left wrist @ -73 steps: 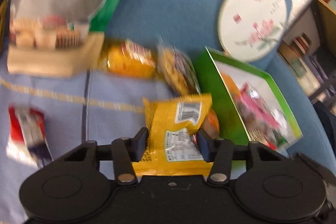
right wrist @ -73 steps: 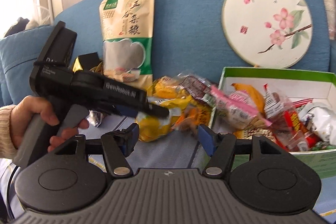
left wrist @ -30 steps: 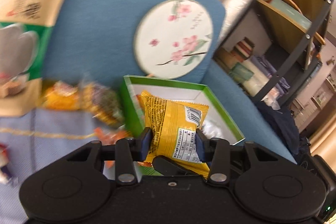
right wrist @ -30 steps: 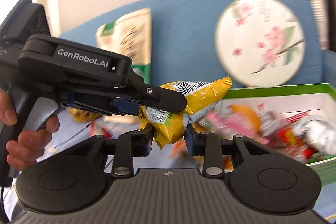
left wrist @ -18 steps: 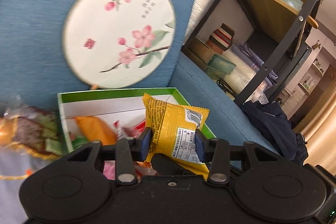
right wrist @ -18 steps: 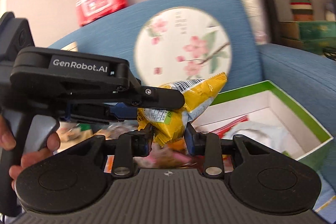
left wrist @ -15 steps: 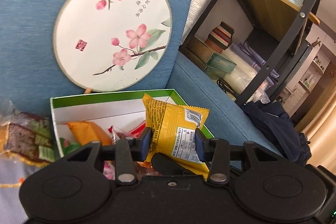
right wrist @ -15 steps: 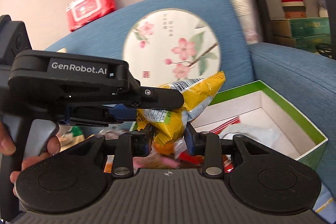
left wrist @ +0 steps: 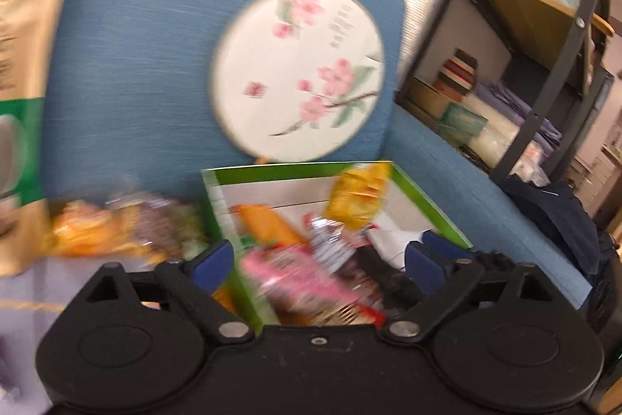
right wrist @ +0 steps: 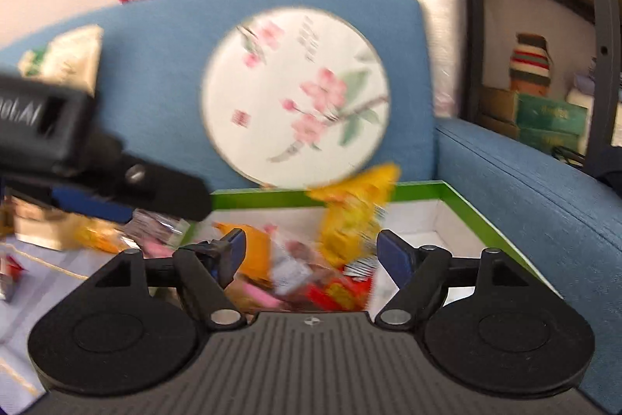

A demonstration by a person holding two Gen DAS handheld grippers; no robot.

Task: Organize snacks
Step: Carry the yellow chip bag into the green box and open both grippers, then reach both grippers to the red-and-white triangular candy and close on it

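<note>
The yellow snack packet [left wrist: 359, 197] is no longer being pinched: it is showing as a blurred yellow shape clear of both tools, over the far part of the green box [left wrist: 431, 205], and in the right wrist view [right wrist: 352, 216] it is sitting above the heap of wrappers, so it is probably dropping or just landing; the blur is hiding whether it is already resting on anything. Half a second earlier both tools were gripping this packet together above the box, and the jaws of each have just been opening. The left gripper [left wrist: 317, 261] is now showing its blue pads spread wide with only the box's contents beyond them, and the right gripper [right wrist: 309, 253] is likewise standing wide apart and holding nothing. The box is sitting on the seat of the blue sofa [left wrist: 155, 45], in front of the round blossom-painted fan [left wrist: 297, 72] leaning on the backrest, and it is already holding an orange packet [left wrist: 268, 224], a pink wrapper [left wrist: 295, 279] and other sweets. For the task, this is reading as one more snack delivered, provided the packet settles inside the green rim. More is waiting, though: a loose pile of wrapped snacks [left wrist: 116, 228] is lying just left of the box, beside a tall beige-and-green pouch [left wrist: 23, 65] propped against the backrest, so the sorting is looking only partly done.
</note>
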